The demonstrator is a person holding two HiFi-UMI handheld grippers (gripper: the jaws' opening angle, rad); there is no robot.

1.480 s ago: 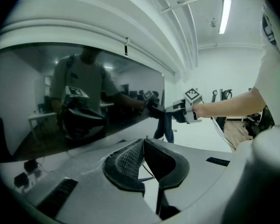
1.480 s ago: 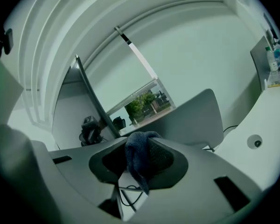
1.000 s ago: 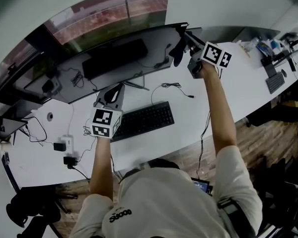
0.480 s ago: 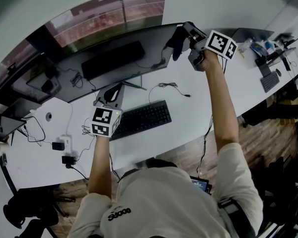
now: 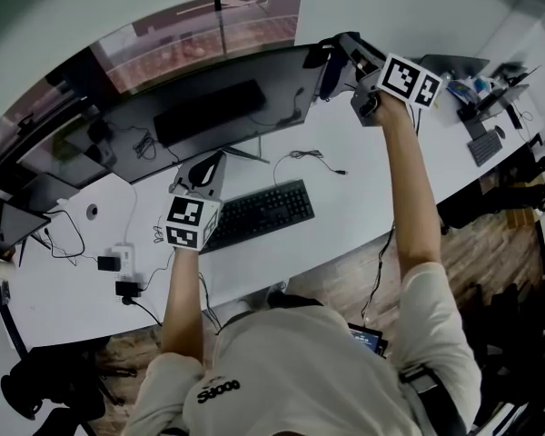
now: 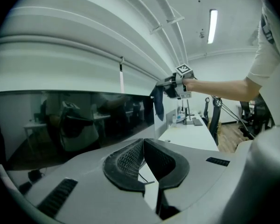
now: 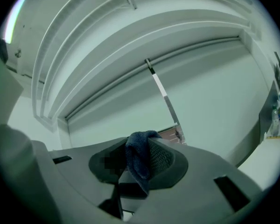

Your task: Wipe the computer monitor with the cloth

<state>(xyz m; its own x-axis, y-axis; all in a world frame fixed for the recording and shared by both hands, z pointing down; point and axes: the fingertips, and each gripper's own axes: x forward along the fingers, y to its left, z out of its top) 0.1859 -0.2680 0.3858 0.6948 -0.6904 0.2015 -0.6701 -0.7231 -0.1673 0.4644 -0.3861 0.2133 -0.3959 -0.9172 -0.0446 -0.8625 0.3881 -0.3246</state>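
Dark blue cloth (image 7: 139,161) is clamped between the jaws of the right gripper (image 5: 343,53), with one fold hanging below them. The right gripper is raised on an outstretched arm and holds the cloth at the top right corner of the monitor (image 5: 209,116). The left gripper (image 6: 142,143) has its jaws closed together, tips touching, with nothing between them. It hovers over the white desk (image 5: 391,180) near the left end of the keyboard (image 5: 259,216), facing the dark screen.

Nubby cloth (image 7: 139,161), glossy reflective monitor (image 6: 84,122), smooth matt desk (image 5: 350,209).
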